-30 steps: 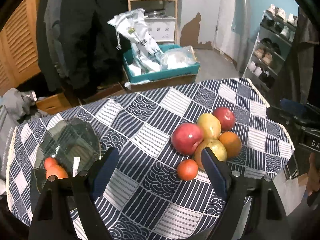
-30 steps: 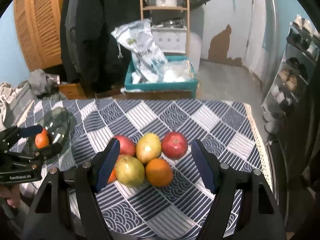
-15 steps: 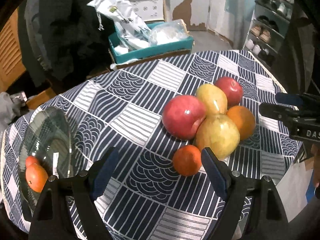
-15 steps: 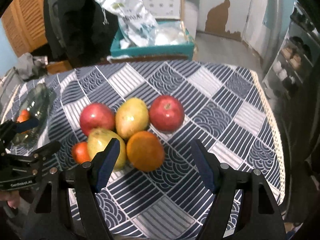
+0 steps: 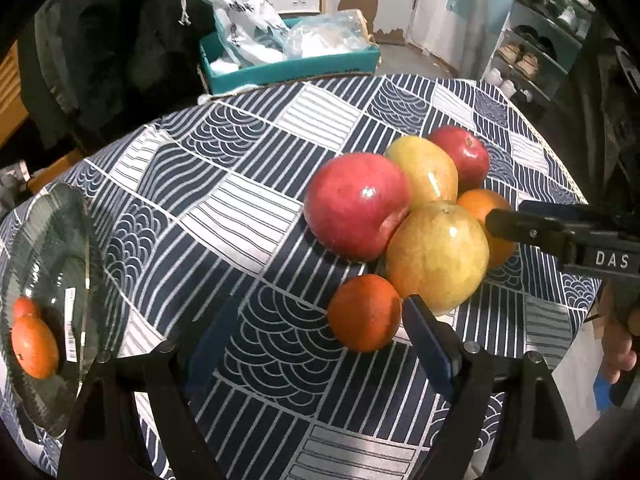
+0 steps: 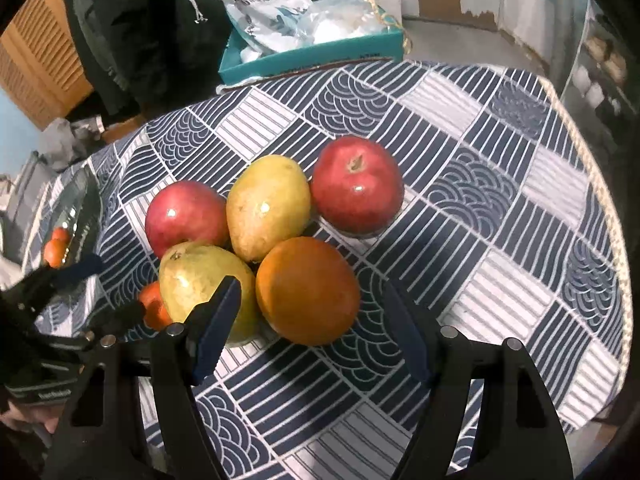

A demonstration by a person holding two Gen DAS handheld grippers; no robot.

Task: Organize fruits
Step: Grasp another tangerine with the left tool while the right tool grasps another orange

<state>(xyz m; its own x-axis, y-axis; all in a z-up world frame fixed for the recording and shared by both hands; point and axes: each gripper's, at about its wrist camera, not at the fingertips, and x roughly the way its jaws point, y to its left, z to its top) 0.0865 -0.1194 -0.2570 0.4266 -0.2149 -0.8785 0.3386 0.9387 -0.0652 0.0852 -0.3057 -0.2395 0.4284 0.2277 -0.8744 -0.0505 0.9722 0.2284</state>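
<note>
The fruits sit in a tight touching cluster toward the right edge of the round table under its navy-and-white patterned cloth (image 5: 248, 216); the likely mishap is a finger nudging the yellow-green pear-like fruit (image 5: 438, 254) and sending neighbours rolling toward that edge. The left gripper (image 5: 320, 340) is spread wide and empty, its right finger just beside the small orange tangerine (image 5: 365, 312); the right gripper (image 6: 316, 336) is likewise wide apart and holding nothing, straddling the large orange (image 6: 307, 290). Two tangerines already lie in the clear glass plate (image 5: 86, 236) at the left edge.
</note>
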